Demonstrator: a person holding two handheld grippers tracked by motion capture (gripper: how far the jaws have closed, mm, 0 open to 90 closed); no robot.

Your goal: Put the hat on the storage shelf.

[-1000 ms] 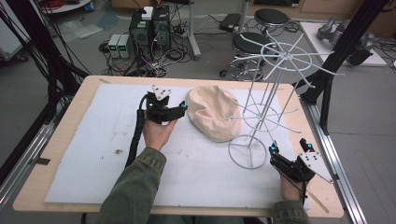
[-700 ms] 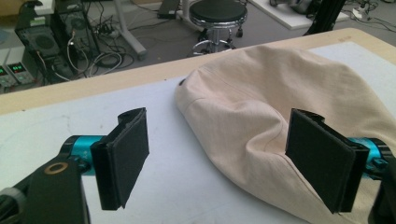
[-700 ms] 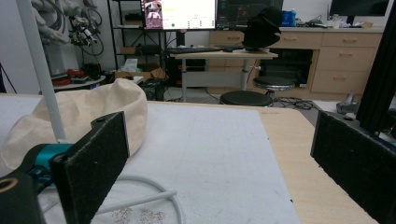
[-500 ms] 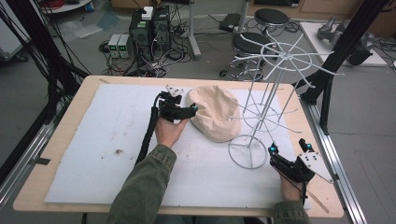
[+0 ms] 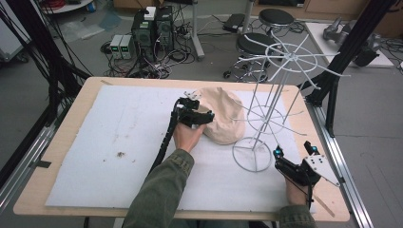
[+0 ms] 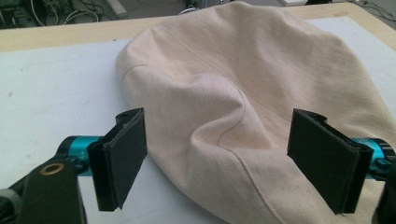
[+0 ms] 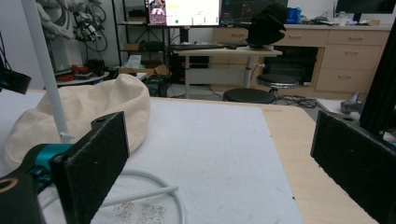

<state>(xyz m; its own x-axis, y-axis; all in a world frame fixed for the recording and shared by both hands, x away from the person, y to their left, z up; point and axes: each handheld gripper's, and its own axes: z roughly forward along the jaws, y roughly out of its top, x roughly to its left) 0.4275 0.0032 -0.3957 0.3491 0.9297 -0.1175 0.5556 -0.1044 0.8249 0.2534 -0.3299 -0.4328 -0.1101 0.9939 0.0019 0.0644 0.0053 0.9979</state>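
Observation:
A cream cloth hat lies on the white mat, just left of a white wire hat stand. My left gripper is open at the hat's near-left edge. In the left gripper view the hat bulges between the two spread black pads, which stand apart from the cloth. My right gripper rests open near the table's front right corner, beside the stand's ring base. The right gripper view shows the hat and the stand's pole at the left.
The white mat covers most of the wooden table. The stand's wire arms reach out over the table's right side. Computers, cables and stools stand on the floor beyond the far edge.
My left gripper has moved right across the mat to the hat's edge. The right gripper has stayed where it was.

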